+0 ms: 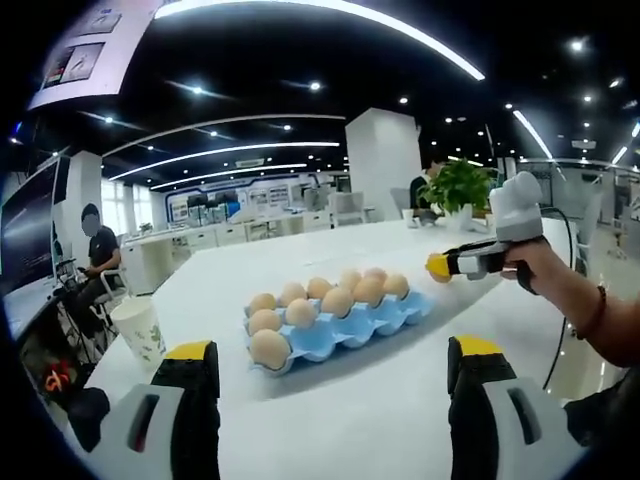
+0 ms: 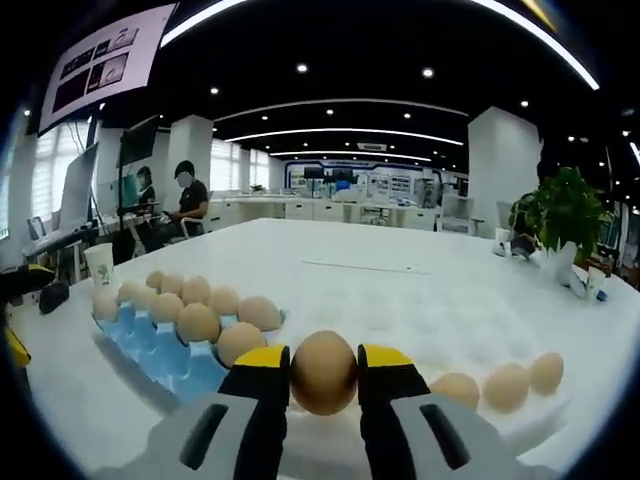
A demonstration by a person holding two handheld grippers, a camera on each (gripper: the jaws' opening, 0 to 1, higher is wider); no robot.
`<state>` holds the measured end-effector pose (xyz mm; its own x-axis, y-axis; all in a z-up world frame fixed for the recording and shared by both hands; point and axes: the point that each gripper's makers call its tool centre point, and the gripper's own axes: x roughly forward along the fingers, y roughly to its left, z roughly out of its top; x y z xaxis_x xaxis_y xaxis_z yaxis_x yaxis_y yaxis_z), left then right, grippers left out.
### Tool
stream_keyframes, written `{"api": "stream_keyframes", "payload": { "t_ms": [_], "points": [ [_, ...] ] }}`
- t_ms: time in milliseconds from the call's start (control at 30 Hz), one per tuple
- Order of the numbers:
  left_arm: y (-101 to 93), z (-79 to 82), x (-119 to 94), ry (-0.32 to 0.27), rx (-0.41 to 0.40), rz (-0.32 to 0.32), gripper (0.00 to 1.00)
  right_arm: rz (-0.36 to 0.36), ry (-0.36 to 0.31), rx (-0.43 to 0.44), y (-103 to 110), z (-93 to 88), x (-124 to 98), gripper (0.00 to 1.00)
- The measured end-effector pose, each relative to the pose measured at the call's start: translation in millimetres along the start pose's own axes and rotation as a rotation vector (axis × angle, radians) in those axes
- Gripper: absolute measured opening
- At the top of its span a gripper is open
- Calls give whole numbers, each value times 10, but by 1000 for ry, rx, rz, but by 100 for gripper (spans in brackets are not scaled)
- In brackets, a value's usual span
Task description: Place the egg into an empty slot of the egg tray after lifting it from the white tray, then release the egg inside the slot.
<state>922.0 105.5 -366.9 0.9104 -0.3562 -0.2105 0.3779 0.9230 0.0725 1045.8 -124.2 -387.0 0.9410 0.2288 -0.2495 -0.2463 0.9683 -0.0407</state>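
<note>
In the right gripper view, the right gripper (image 2: 323,378) has its yellow-tipped jaws closed against the two sides of a brown egg (image 2: 323,371), which sits between them above the white tabletop (image 2: 400,290). Just beyond the jaws to the left lies the blue egg tray (image 2: 165,355), most of its slots filled with eggs; to the right, near the jaws, three more eggs (image 2: 505,385) rest in a row on the white tray (image 2: 520,415). Farther off to the right stands a potted plant (image 2: 565,215). In the left gripper view, the left gripper (image 1: 335,375) is wide open and holds nothing, its jaws standing well apart over the tabletop. The egg tray lies ahead between them, a paper cup (image 1: 138,328) stands beyond the left jaw, and the right gripper, held in a hand (image 1: 545,268), hovers past the tray's far right end
</note>
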Motion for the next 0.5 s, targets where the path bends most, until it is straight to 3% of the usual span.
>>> {"api": "stream_keyframes", "payload": {
  "t_ms": [100,500],
  "points": [
    [-8,-28,13,9,-2,-4,97,0,-9,42,-33,12,-11,27],
    [-36,7,35,-13,-15,-12,97,50,-79,48,69,173,-75,27]
  ]
}}
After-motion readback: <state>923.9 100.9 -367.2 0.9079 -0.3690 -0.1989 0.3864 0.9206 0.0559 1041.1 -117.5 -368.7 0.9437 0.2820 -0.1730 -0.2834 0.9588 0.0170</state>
